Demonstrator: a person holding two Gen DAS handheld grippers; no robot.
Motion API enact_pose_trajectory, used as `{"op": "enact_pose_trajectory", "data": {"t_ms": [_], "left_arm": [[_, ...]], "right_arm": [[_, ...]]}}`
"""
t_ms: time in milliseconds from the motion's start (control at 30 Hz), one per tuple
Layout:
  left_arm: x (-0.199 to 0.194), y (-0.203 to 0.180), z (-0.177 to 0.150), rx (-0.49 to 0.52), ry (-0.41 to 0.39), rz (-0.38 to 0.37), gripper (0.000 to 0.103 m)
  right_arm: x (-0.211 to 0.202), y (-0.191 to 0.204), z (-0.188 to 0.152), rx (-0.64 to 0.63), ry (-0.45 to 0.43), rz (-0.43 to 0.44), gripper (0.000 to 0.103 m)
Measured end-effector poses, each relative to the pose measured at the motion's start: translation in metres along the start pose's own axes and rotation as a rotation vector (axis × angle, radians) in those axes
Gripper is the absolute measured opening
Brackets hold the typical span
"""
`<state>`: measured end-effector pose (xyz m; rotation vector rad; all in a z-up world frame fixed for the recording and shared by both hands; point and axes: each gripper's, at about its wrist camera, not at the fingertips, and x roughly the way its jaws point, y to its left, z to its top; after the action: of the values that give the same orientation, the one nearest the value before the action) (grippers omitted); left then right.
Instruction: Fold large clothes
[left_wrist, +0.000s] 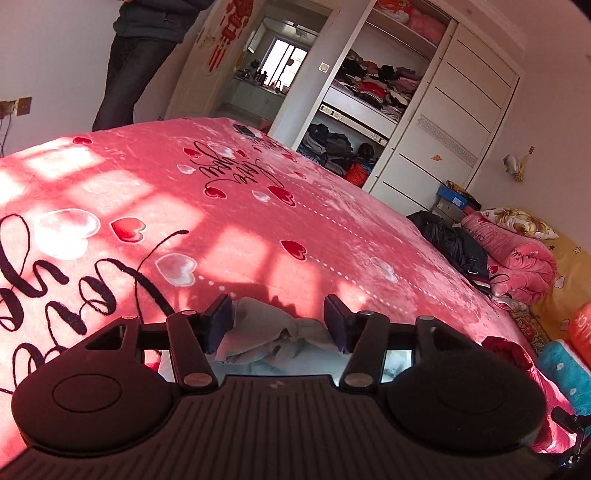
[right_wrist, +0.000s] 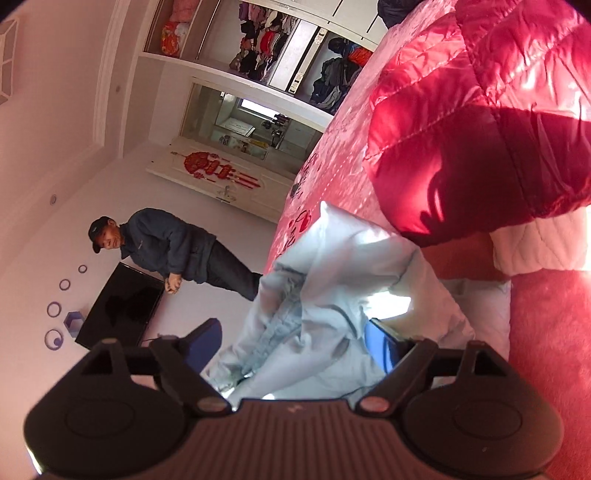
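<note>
Two grippers' jaws spread wide, pale garment (left_wrist: 266, 332) bunched between, bedspread (left_wrist: 221, 221) beyond

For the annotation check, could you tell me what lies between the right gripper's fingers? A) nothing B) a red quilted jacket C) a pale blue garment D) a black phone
C: the pale blue garment bunches between the open fingers of the right gripper, while the red quilted jacket lies farther off on the bed.

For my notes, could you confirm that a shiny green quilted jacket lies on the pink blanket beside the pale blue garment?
Not quite: the quilted jacket is shiny red, not green, as the right wrist view shows. It does lie on the pink blanket beside the pale blue garment.
</note>
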<state>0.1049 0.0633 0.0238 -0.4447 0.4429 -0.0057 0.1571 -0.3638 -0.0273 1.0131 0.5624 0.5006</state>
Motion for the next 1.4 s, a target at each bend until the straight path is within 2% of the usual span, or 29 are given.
{"op": "enact_pose_trajectory", "data": {"t_ms": [200, 300, 400, 500, 633, 733, 833, 967, 1067, 1167, 1300, 1400], "left_arm": [[-0.02, -0.026, -0.005, 0.143, -0.04, 0.006, 0.073], [-0.021, -0.046, -0.019, 0.232, -0.011, -0.017, 0.073], [-0.011, -0.065, -0.04, 0.364, 0.036, -0.037, 0.073], [0.003, -0.081, -0.058, 0.46, 0.096, -0.069, 0.071], [0.016, -0.1, -0.071, 0.554, 0.125, -0.119, 0.072], [0.036, -0.1, -0.077, 0.598, 0.159, -0.122, 0.072], [0.057, -0.097, -0.08, 0.641, 0.188, -0.089, 0.073], [0.08, -0.089, -0.075, 0.63, 0.197, -0.017, 0.077], [0.096, -0.075, -0.068, 0.606, 0.196, 0.056, 0.083], [0.105, -0.058, -0.063, 0.575, 0.193, 0.112, 0.085], [0.114, -0.04, -0.063, 0.544, 0.193, 0.128, 0.09], [0.119, -0.035, -0.069, 0.541, 0.188, 0.127, 0.093]], "right_arm": [[0.002, 0.019, -0.012, -0.231, -0.025, -0.086, 0.088], [0.011, 0.039, -0.028, -0.403, -0.015, -0.138, 0.088], [0.029, 0.056, -0.049, -0.564, 0.02, -0.181, 0.088], [0.046, 0.062, -0.07, -0.681, 0.074, -0.197, 0.088], [0.067, 0.064, -0.087, -0.802, 0.123, -0.22, 0.088], [0.078, 0.061, -0.089, -0.845, 0.148, -0.226, 0.088], [0.092, 0.058, -0.09, -0.896, 0.161, -0.266, 0.088], [0.097, 0.052, -0.086, -0.912, 0.154, -0.3, 0.088], [0.098, 0.045, -0.078, -0.878, 0.132, -0.343, 0.088], [0.098, 0.033, -0.067, -0.817, 0.123, -0.382, 0.088], [0.1, 0.019, -0.061, -0.754, 0.127, -0.399, 0.089], [0.105, 0.014, -0.063, -0.754, 0.137, -0.409, 0.092]]}}
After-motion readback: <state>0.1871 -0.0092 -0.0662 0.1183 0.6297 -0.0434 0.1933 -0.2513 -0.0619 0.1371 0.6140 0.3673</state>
